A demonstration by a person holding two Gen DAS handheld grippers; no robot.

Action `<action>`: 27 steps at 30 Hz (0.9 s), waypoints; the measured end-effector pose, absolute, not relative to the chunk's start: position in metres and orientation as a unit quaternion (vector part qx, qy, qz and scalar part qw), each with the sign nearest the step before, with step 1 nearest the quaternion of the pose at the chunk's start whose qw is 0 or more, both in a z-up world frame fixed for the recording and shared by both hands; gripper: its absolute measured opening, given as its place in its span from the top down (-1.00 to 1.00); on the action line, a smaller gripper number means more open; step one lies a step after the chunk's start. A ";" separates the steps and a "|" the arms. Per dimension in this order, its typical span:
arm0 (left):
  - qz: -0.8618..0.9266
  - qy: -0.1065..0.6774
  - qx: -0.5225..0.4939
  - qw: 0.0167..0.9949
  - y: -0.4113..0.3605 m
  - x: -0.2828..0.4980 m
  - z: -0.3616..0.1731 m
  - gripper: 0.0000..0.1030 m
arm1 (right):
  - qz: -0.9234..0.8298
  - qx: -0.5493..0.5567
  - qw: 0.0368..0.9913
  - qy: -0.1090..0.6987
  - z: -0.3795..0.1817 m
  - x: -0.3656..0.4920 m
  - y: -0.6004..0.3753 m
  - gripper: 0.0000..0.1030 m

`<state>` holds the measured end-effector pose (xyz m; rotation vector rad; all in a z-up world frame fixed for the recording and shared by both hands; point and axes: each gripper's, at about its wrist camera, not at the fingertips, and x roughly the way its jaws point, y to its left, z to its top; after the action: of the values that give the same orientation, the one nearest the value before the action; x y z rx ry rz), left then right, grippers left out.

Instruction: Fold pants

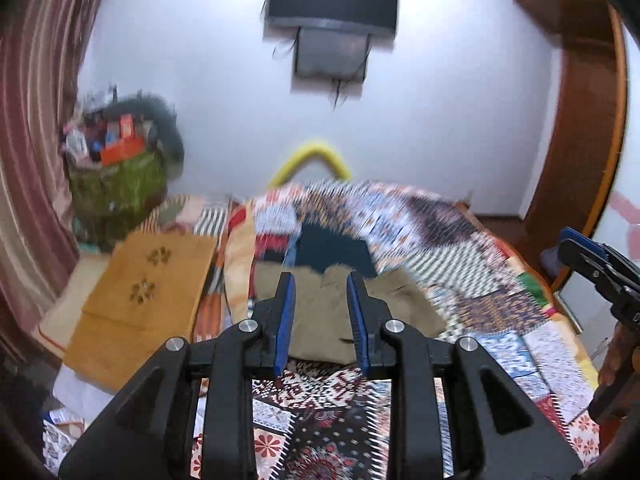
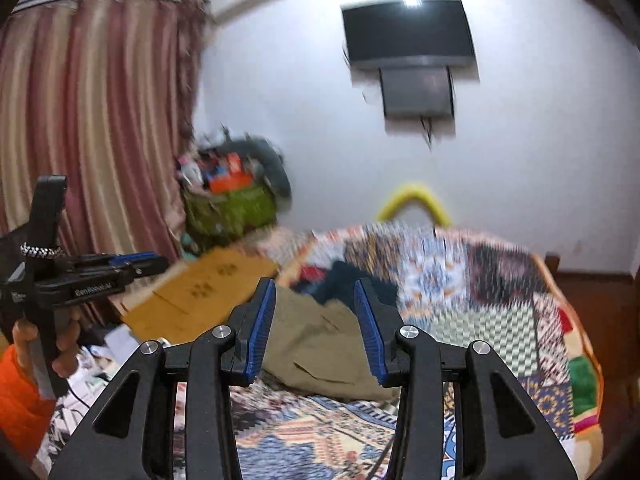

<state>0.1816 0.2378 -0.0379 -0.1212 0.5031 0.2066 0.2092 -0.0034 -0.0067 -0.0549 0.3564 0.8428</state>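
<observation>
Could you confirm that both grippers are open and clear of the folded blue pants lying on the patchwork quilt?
Not quite: the pants are khaki, not blue, as the left wrist view shows. The rest holds: left gripper and right gripper are open and clear of them, above the patchwork quilt.

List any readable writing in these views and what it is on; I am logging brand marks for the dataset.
"GenRobot.AI", as best it reads, blurred: white lettering on the side of the left claw, seen from the right wrist view.
Packages in the green basket: print too blurred to read.
TV: no readable text.
Nothing else legible.
</observation>
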 end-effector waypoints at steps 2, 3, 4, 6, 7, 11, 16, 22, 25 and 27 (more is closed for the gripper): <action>0.094 0.223 -0.051 0.969 0.223 0.155 -0.022 0.47 | 0.414 -0.021 0.899 0.143 0.008 0.180 -0.012 0.28; 0.093 0.206 -0.043 0.973 0.212 0.138 -0.013 0.45 | 0.417 -0.018 0.899 0.133 0.012 0.169 -0.015 0.28; 0.094 0.196 -0.037 0.975 0.205 0.127 -0.008 0.43 | 0.419 -0.016 0.899 0.124 0.015 0.159 -0.018 0.28; 0.096 0.176 -0.026 0.979 0.191 0.105 0.000 0.33 | 0.420 -0.016 0.901 0.106 0.021 0.136 -0.024 0.28; 0.097 0.165 -0.021 0.981 0.183 0.093 0.003 0.31 | 0.418 -0.017 0.903 0.099 0.023 0.127 -0.026 0.28; 0.103 0.142 -0.008 0.984 0.162 0.059 0.008 0.10 | 0.407 -0.016 0.910 0.080 0.027 0.098 -0.037 0.17; 0.113 0.122 -0.003 0.986 0.146 0.029 0.008 -0.40 | 0.389 -0.010 0.918 0.076 0.022 0.085 -0.048 -0.44; 0.118 0.114 -0.006 0.986 0.138 0.015 0.005 -0.83 | 0.368 -0.001 0.927 0.076 0.020 0.081 -0.053 -0.99; 0.118 0.113 -0.002 0.987 0.134 0.012 0.004 -0.88 | 0.360 -0.006 0.930 0.072 0.021 0.077 -0.055 -0.99; 0.117 0.112 -0.002 0.987 0.134 0.011 0.004 -0.92 | 0.361 -0.004 0.930 0.074 0.020 0.075 -0.055 -0.99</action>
<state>0.0114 0.1343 0.0035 -0.0042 0.2251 0.2356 0.0753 -0.0550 0.0200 -0.0085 0.1512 0.7387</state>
